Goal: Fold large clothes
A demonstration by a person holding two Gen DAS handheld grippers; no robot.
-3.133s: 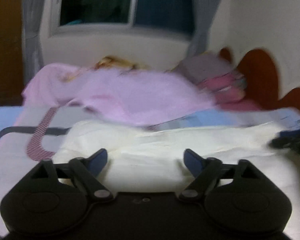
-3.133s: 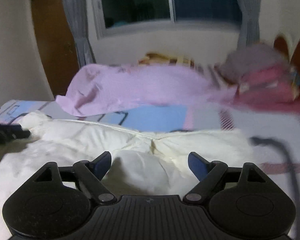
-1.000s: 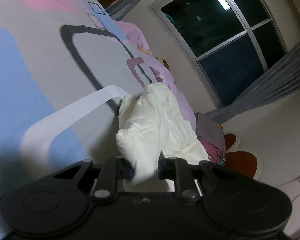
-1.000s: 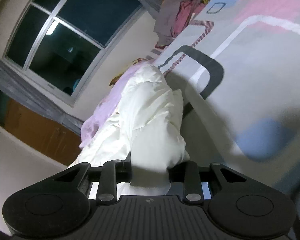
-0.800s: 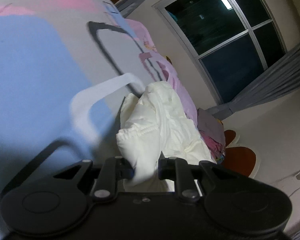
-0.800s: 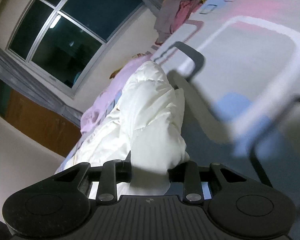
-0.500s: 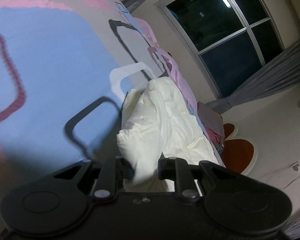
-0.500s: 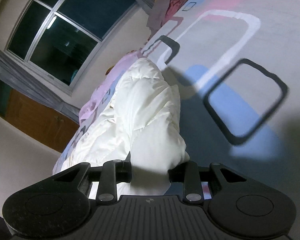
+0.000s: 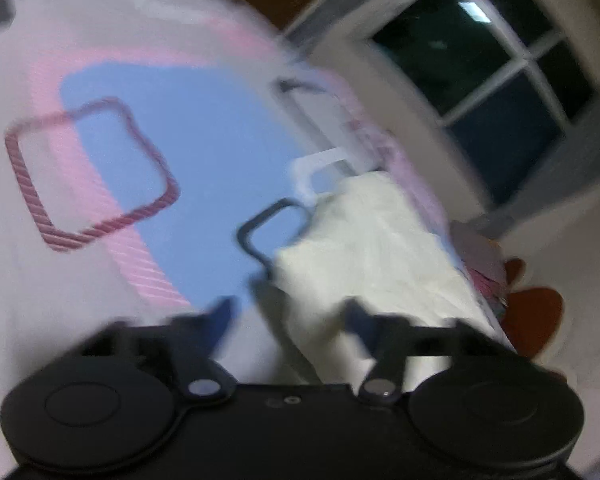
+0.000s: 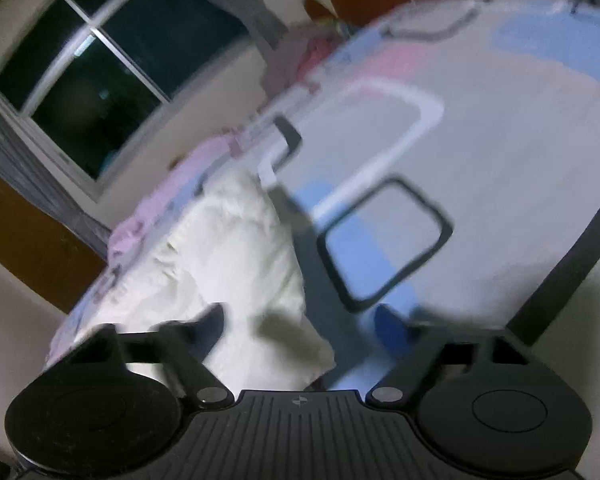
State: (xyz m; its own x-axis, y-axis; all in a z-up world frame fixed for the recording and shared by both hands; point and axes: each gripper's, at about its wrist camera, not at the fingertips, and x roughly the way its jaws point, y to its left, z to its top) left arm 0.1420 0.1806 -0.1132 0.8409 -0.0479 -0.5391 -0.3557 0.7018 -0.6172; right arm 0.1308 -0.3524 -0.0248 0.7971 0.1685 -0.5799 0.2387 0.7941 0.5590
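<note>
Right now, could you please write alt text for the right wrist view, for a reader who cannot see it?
The right gripper hangs over a cream garment on a bed, its jaws opening and spread clear of the cloth's near end. The patterned sheet shows blue, pink and dark outlined squares; a dark window lies upper left. The picture is blurred and tilted.

1 cream-white garment (image 9: 364, 240) on 1 bed (image 9: 204, 140) with a patterned sheet. 2 grippers, 1 per view: left gripper (image 9: 290, 314), right gripper (image 10: 300, 326), each with 2 fingers, jaws opening, cloth between them but not pressed. 1 window (image 10: 100, 60) with dark panes, 1 pink cloth (image 10: 156, 204) past the garment, 1 pile of clothes (image 9: 480, 256) at the bed's far end.
</note>
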